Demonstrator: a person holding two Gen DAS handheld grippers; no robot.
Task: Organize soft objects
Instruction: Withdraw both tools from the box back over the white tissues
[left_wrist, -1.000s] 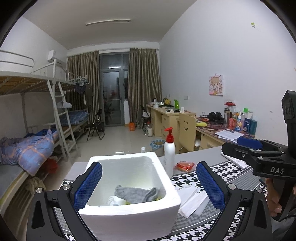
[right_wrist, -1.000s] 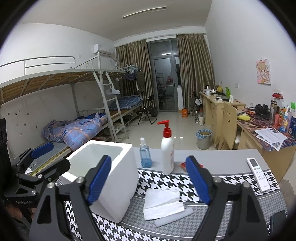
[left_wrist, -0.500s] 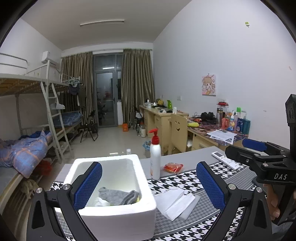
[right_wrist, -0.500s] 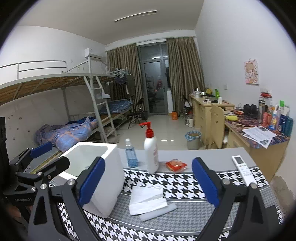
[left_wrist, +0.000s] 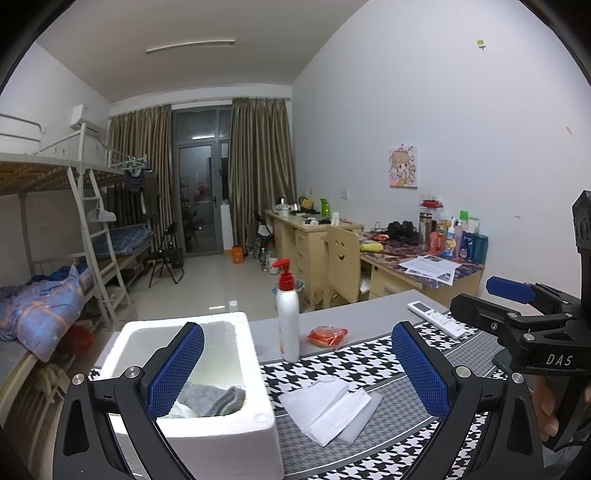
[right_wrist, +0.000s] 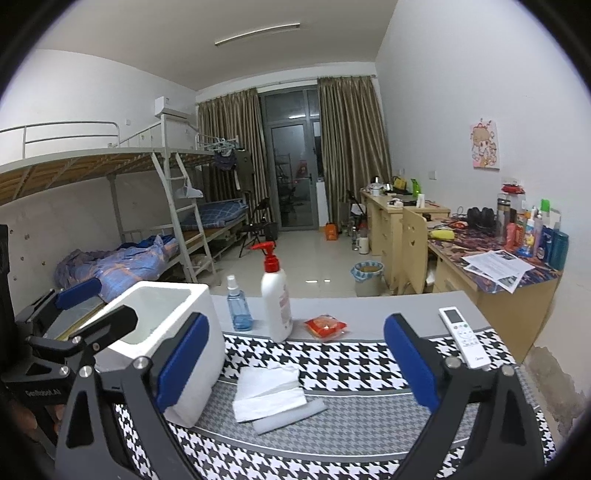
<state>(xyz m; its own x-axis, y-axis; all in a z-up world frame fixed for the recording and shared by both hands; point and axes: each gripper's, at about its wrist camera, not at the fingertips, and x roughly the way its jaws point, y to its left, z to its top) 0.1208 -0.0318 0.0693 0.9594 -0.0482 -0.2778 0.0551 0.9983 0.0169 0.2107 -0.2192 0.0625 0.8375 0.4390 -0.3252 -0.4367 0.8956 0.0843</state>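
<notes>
Both hands are sliding rightward, so the foam box (left_wrist: 207, 417) with the grey sock (left_wrist: 212, 398) is drifting left while the folded white tissues (right_wrist: 267, 391) are coming under the right tongs (right_wrist: 295, 362), seemingly next. Those jaws have just been widening, empty; the left tongs (left_wrist: 297, 373) are gaping too, gripping nothing, above the counter (left_wrist: 362, 314).

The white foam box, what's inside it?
Inside the foam box lies a grey sock on something whitish. The left gripper's finger and the near wall hide the rest.
</notes>
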